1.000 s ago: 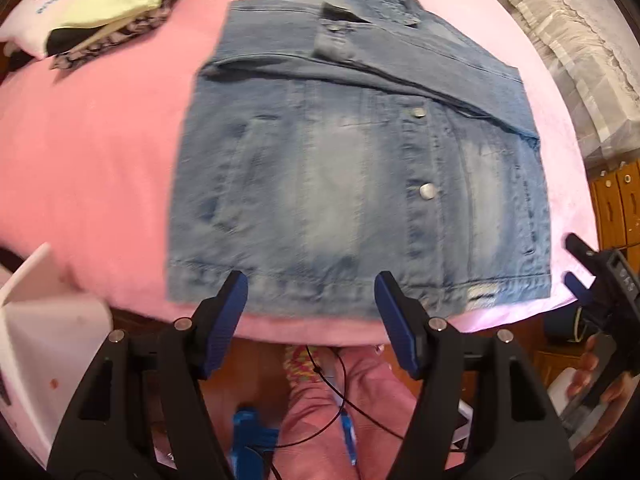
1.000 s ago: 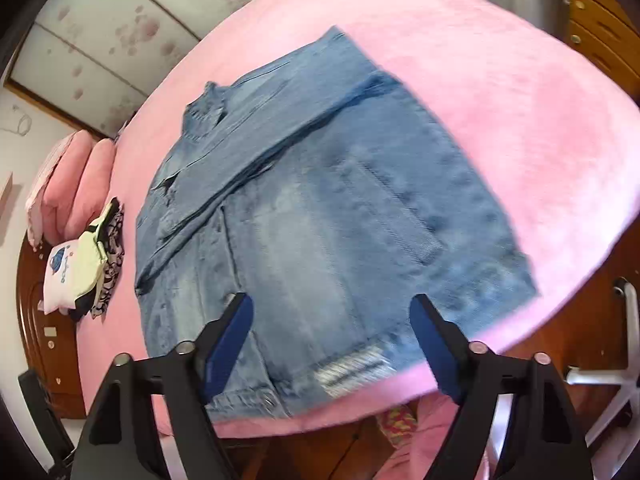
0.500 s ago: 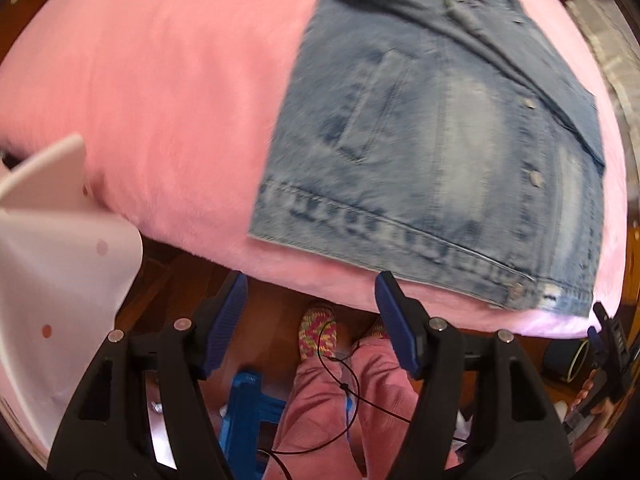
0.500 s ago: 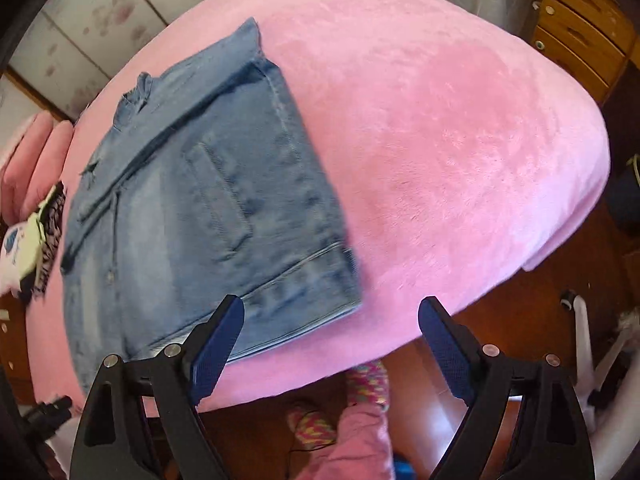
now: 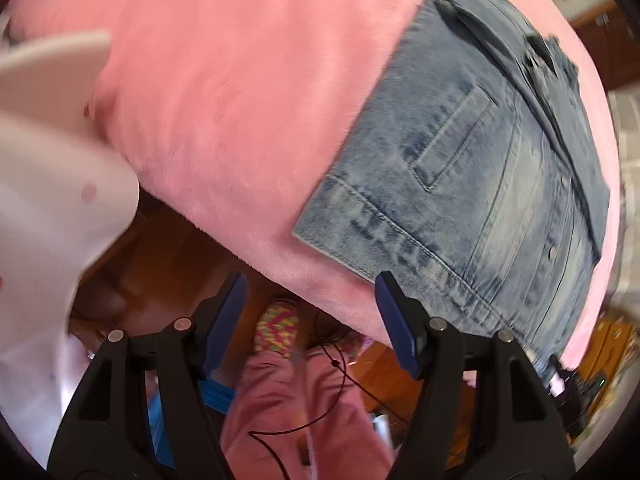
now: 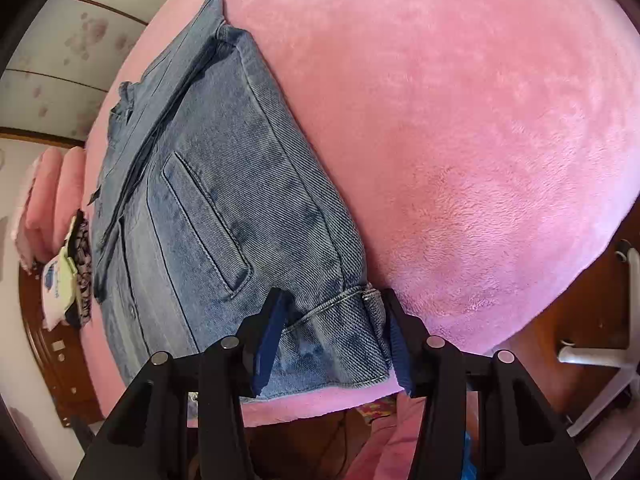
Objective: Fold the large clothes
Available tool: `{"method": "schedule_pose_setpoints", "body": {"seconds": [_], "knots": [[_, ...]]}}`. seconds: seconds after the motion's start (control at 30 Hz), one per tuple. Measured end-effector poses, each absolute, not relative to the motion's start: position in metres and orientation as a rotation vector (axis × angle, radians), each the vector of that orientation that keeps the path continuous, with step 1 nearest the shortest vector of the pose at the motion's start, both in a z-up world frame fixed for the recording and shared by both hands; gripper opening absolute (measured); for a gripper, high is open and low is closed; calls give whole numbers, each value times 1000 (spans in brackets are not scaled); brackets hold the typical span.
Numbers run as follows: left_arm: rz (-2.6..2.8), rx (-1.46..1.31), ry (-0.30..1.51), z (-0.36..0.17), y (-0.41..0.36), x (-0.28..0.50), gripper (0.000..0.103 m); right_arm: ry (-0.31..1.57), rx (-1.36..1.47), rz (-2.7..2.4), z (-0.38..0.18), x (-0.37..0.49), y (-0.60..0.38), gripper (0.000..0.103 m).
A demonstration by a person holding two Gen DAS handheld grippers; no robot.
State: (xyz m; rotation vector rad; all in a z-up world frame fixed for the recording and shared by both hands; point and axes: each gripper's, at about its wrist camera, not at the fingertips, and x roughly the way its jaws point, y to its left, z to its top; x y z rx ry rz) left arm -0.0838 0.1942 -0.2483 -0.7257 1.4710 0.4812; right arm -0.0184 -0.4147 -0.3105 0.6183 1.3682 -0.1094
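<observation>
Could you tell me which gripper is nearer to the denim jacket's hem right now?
Right. The right gripper straddles the hem corner of the denim jacket, its jaws having just been closing on the cloth. The left gripper hangs open off the bed edge, beside the other corner.

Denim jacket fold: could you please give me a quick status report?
Right gripper just closing, hem corner bunched between fingers. Left gripper open, nothing held, beside other corner. Denim jacket flat on pink blanket. Nothing in the way.

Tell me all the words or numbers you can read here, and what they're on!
None can be read.
Folded white cloth beside the denim jacket: a blue print, too small and blurred to tell whether it holds letters.
Denim jacket: no words or label visible.
Pink blanket: no writing.
</observation>
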Motion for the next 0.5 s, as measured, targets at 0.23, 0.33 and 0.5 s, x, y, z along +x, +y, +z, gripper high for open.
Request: {"method": "schedule_pose_setpoints", "body": {"seconds": [0.23, 0.33, 0.5], "knots": [[521, -867, 1361, -264, 211, -116, 63, 1316, 606, -30, -282, -24, -412, 28], [516, -888, 1314, -270, 216, -121, 63, 1320, 596, 26, -271, -24, -410, 25], [456, -800, 1319, -280, 218, -106, 63, 1342, 496, 104, -253, -21, -389, 24]]}}
